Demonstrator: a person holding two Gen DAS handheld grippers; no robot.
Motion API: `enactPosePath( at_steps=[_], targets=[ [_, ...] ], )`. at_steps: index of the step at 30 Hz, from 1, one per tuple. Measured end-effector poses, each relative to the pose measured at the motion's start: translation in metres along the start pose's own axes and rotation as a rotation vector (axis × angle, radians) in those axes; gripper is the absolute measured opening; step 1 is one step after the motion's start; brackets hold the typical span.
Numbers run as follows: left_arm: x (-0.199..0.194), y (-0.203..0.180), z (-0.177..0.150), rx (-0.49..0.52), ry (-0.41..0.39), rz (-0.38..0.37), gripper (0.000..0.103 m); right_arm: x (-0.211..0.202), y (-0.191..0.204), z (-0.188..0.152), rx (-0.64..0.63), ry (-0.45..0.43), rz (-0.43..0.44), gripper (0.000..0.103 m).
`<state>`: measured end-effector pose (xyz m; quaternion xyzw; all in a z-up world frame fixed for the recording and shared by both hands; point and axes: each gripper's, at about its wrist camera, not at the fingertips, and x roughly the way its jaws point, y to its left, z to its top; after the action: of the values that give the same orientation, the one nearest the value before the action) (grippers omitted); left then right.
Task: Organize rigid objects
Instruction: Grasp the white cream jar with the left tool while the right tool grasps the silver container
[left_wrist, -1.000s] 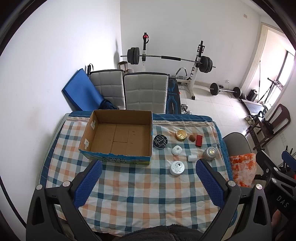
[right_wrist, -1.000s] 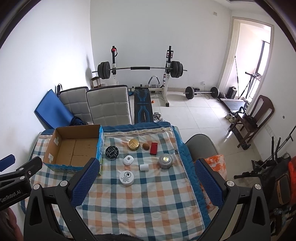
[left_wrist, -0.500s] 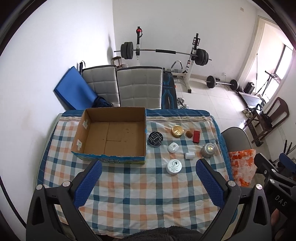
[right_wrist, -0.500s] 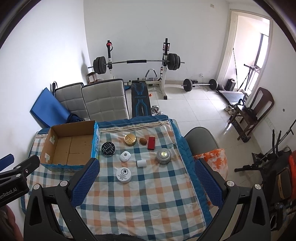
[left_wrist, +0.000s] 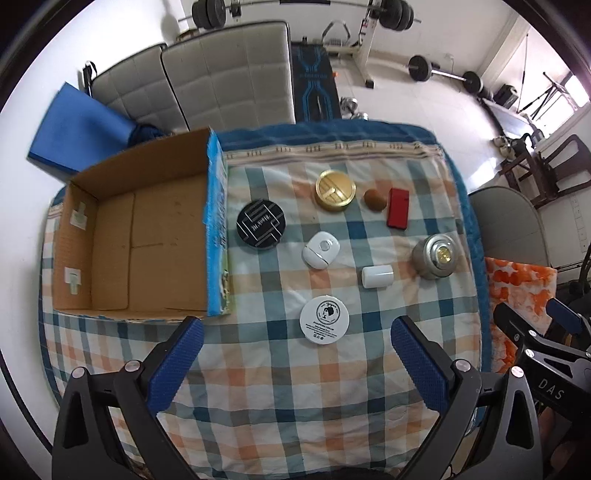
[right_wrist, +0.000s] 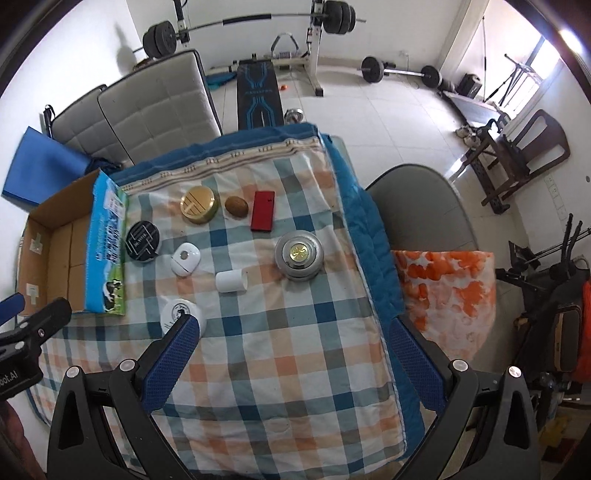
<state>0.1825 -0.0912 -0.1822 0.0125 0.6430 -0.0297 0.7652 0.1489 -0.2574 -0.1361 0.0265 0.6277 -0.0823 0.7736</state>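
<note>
Checked tablecloth (left_wrist: 280, 391) covers the table; grey chairs (left_wrist: 225, 70) and a barbell rack (right_wrist: 255, 22) sit behind. Open cardboard box (left_wrist: 122, 236) at far left, nothing in it. Loose items right of it, all apart: black round tin (left_wrist: 260, 223) just beside the box wall, gold tin (left_wrist: 335, 190), brown nut-like ball (left_wrist: 375, 199), red flat case (left_wrist: 398, 207), white pebble-shaped device (left_wrist: 320, 249), white cylinder (left_wrist: 377, 276), silver puck (left_wrist: 436, 256), white cream jar (left_wrist: 324, 319). Left gripper (left_wrist: 297, 354) and right gripper (right_wrist: 295, 352) both spread wide, holding nothing, above the cloth.
</note>
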Motion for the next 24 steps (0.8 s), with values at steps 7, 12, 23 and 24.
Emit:
enactPosePath(
  at_steps=[7, 12, 23, 24],
  targets=[
    [0.1, -0.013, 0.024, -0.067, 0.195, 0.022, 0.103, 0.129, -0.01, 0.048, 0.02, 0.195, 0.002, 0.103],
    [0.15, -0.015, 0.028, -0.085, 0.303, 0.038, 0.103, 0.178, -0.01, 0.066, 0.017, 0.274, 0.021, 0.103],
    [0.2, -0.018, -0.002, -0.084, 0.43, 0.053, 0.103, 0.233, -0.01, 0.07, -0.003, 0.368, 0.031, 0.102],
    [0.205, -0.019, -0.004, -0.077, 0.431, 0.057, 0.103, 0.24, -0.009, 0.068, 0.0, 0.376, 0.035, 0.1]
  ],
)
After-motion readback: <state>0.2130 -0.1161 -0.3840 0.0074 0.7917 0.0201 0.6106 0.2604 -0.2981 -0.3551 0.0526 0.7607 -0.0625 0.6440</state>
